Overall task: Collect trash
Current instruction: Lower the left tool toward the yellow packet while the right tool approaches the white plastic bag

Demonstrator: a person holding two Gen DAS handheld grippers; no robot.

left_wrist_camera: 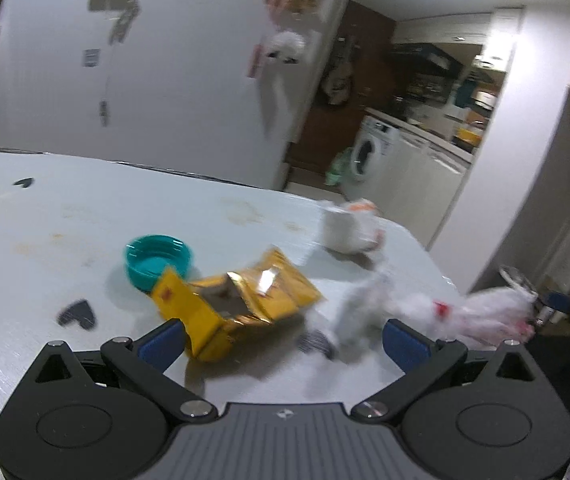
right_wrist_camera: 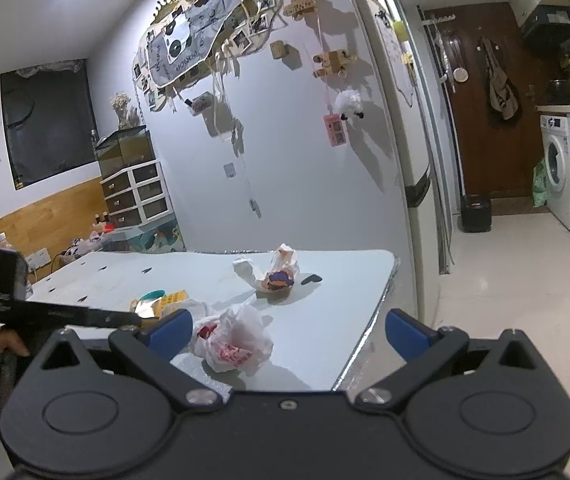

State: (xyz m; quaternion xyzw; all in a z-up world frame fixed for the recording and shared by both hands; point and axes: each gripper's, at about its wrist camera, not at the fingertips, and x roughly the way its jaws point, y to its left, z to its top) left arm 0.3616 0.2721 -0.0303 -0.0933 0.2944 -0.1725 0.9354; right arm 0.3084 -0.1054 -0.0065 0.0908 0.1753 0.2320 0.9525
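Left gripper (left_wrist_camera: 285,340) gapes over the yellow snack wrapper (left_wrist_camera: 241,306), lower centre; right gripper (right_wrist_camera: 287,330) equally released near the crumpled plastic bag (right_wrist_camera: 235,340); close on the wrapper's crumpled middle, sparing the teal cap (left_wrist_camera: 159,260).

The left gripper (left_wrist_camera: 285,338) fills the bottom of the left wrist view, its two blue-padded fingers (left_wrist_camera: 163,343) spread wide apart with nothing clamped between them. The right gripper (right_wrist_camera: 288,334) sits likewise at the bottom of the right wrist view — jaws wide, blue pads (right_wrist_camera: 407,332) apart. At the lower left edge of that view, a hand (right_wrist_camera: 5,342) grips the left gripper's handle, its dark body reaching toward the frame's centre.
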